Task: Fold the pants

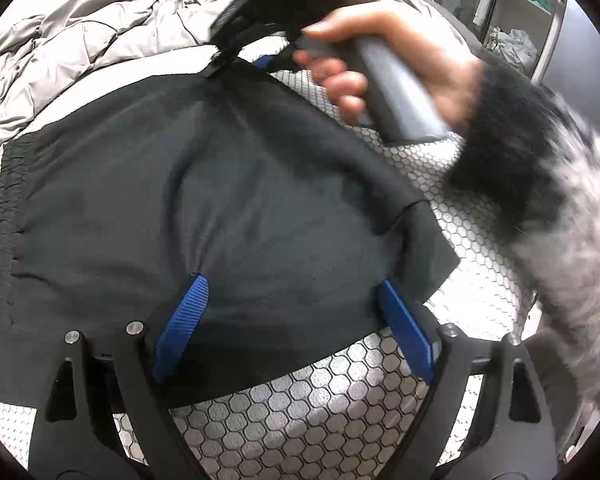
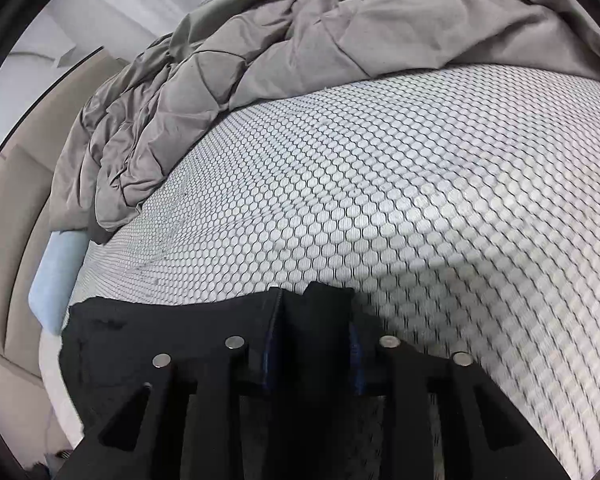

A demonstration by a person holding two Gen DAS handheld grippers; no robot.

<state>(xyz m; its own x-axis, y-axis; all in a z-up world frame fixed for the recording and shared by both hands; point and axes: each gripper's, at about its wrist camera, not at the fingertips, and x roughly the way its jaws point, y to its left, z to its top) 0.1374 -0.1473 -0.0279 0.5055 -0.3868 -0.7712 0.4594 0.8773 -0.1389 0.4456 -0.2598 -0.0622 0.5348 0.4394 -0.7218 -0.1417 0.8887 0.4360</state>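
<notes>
**Kid:** What is your left gripper (image 1: 292,320) doing?

**Me:** Its two blue fingers (image 1: 182,320) are wide apart. They rest on the near edge of the black cloth pants (image 1: 220,184), one on each side of a flat part. They are not pinching anything.

**Kid:** And your right gripper (image 2: 312,352)?

**Me:** Its jaws are squeezed together on a corner of the pants. A little flap of black cloth sticks up between them. In the left camera you can see my right hand (image 1: 384,64) holding that gripper at the far edge of the pants.

**Kid:** Where are the pants?

**Me:** They lie flat on the white mattress with the honeycomb pattern (image 2: 420,200). From my left gripper they stretch away in front. The stretchy waistband (image 1: 8,200) is off to the left. So the long way of the pants seems to run left to right, but the legs are out of sight.

**Kid:** Which hand is closer?

**Me:** Both touch the pants. The left one is at the near side and the right one is at the far side.

**Kid:** What else is there?

**Me:** A crumpled grey quilted blanket (image 2: 260,40) is piled up past the pants, well apart from them.

**Kid:** What comes next?

**Me:** I think my left gripper has to close on the near edge. Then both can lift and fold.
</notes>
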